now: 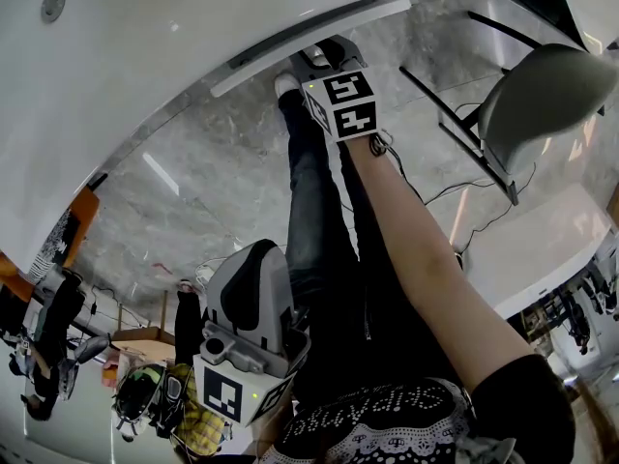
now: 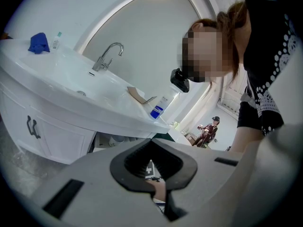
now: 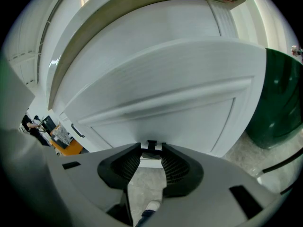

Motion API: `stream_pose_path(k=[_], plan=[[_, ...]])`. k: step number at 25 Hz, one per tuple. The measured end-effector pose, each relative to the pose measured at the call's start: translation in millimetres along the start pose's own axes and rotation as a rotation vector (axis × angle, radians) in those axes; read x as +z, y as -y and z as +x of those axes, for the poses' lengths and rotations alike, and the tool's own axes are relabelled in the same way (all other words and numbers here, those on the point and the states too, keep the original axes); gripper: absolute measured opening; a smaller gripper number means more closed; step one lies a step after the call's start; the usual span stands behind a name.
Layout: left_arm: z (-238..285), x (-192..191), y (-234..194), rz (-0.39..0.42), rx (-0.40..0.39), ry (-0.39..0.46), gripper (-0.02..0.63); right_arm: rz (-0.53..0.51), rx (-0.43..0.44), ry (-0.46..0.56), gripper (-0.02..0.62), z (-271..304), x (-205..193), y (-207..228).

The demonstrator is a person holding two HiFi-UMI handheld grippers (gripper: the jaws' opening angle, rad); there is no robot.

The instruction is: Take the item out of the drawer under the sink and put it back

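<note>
The white cabinet front (image 3: 161, 103) under the sink fills the right gripper view. Its small black handle (image 3: 151, 144) sits between the pads of my right gripper (image 3: 151, 151), whose jaws are shut on it. In the head view the right gripper (image 1: 324, 61) is stretched out at arm's length to the white cabinet (image 1: 290, 51). My left gripper (image 1: 253, 293) hangs low by the person's hip, away from the cabinet. In its own view the left gripper (image 2: 151, 143) is shut with nothing in it. The white sink (image 2: 71, 91) with its chrome tap (image 2: 108, 56) stands at the left. No item from the drawer shows.
A grey chair (image 1: 542, 95) stands on the marble floor to the right. A dark green bin (image 3: 279, 103) is right of the cabinet front. On the sink top lie a blue cloth (image 2: 39, 42) and a blue-labelled bottle (image 2: 158, 109). The person's legs (image 1: 319, 220) stand in front of the cabinet.
</note>
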State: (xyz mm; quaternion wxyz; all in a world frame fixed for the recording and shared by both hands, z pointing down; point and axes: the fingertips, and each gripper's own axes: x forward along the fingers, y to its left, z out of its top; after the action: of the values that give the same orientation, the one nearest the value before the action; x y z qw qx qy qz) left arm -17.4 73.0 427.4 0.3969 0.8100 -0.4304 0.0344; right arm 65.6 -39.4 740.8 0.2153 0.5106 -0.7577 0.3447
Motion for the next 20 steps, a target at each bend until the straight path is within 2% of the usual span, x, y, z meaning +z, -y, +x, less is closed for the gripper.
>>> stream_pose_path(k=[20], plan=[[1, -3, 5, 0.012, -0.013, -0.016, 0.005, 0.0, 0.007, -0.017, 0.147, -21, -21, -7]])
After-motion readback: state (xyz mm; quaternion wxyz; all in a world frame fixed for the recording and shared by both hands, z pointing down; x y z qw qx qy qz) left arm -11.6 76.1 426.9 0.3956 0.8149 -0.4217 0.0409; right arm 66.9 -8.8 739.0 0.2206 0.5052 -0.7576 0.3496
